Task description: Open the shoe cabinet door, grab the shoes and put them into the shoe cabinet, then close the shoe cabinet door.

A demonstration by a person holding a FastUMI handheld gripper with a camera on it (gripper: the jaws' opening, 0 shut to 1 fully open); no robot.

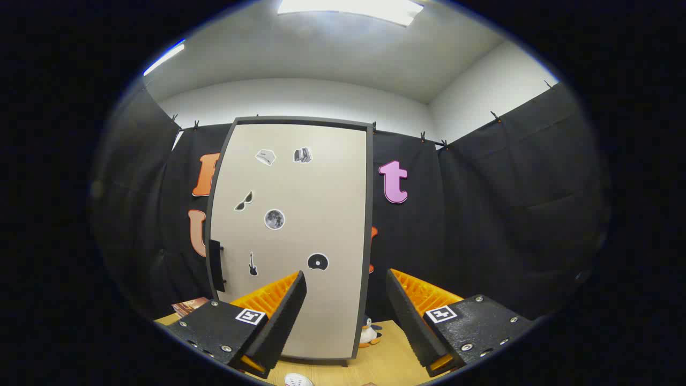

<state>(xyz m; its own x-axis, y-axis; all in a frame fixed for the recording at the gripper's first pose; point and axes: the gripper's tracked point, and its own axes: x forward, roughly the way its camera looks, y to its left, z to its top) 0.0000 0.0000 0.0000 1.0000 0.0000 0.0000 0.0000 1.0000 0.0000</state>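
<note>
The fingers [345, 308] are spread apart with nothing between them, and just beyond them the shoe cabinet [292, 236] stands upright on the worktop [383, 359], its tall closed door facing them, handle [216, 265] beyond the left finger.

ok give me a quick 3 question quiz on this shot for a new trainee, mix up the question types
1. True or false: the shoe cabinet door is shut.
2. Multiple choice: the gripper is A) shut on the door handle, B) open with nothing between its fingers, C) shut on a shoe.
3. Short answer: what small figure stands on the wooden table by the cabinet's lower corner, between the fingers?

Key
1. True: the door lies flat in its dark frame.
2. B: the fingers stand well apart, short of the cabinet.
3. A penguin toy.
</note>
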